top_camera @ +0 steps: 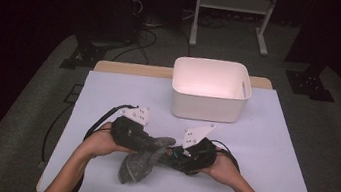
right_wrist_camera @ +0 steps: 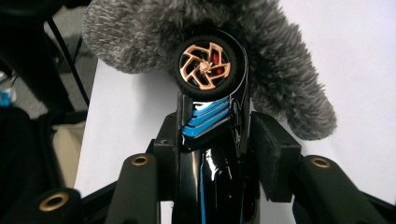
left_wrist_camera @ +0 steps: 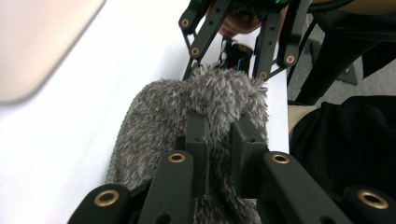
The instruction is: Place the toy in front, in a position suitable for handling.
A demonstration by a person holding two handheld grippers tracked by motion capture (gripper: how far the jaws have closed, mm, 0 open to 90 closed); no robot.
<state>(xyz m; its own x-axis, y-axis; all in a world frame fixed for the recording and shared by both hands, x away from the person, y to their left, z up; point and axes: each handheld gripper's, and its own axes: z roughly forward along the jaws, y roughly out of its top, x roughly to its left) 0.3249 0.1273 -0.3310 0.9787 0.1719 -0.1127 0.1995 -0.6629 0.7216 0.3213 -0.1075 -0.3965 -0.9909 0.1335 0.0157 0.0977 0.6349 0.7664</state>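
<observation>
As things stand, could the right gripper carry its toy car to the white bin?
Probably yes. The right gripper grips the toy car, and bare table lies before the white bin; the sock touches the car.

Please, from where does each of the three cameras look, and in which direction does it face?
High view: above the person's side, facing forward and down on the table; forearms and both hands show.
Left gripper view: rides the left hand-held gripper, looking along its jaws, shut on the grey fuzzy sock.
Right gripper view: rides the right hand-held gripper, looking along its jaws, shut on the black toy car.
Shared: both gripper views show the sock; the high view shows the white bin.
</observation>
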